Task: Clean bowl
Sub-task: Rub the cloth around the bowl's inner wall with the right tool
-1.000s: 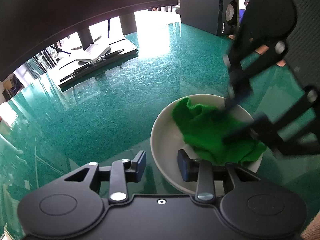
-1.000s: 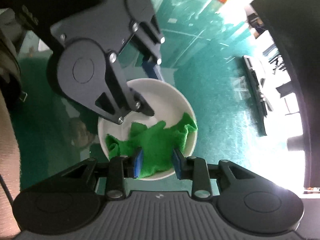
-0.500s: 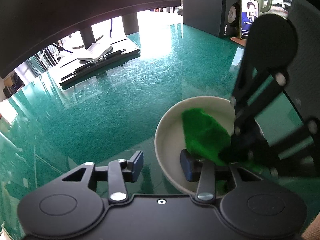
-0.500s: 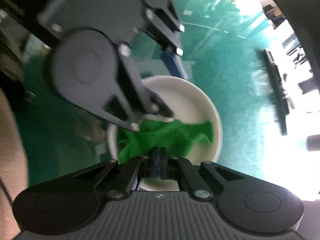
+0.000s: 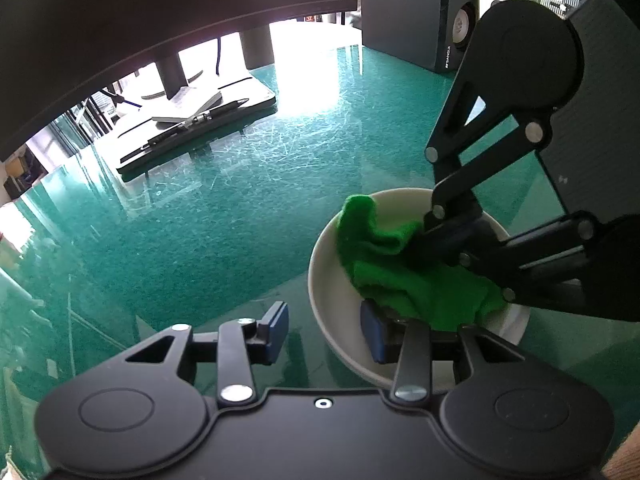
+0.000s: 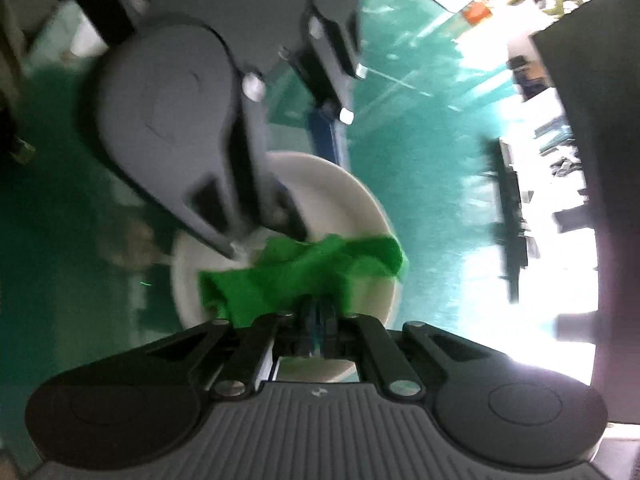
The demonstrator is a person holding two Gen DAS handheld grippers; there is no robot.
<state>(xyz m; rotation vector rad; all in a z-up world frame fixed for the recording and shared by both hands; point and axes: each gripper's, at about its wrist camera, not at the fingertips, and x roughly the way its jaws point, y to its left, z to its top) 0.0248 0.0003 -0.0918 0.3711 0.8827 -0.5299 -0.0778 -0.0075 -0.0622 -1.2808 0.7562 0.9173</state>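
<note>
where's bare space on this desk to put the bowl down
Free: the wide green glass desktop between the white bowl and the black monitor stand base. Crowded: the bowl itself, filled by the green cloth and both grippers; the black speaker blocks the back.

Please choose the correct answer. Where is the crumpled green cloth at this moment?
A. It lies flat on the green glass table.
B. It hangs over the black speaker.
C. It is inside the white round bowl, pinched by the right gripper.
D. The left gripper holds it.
C. The crumpled green cloth lies inside the white round bowl, and the right gripper has its jaws shut on the cloth.
</note>
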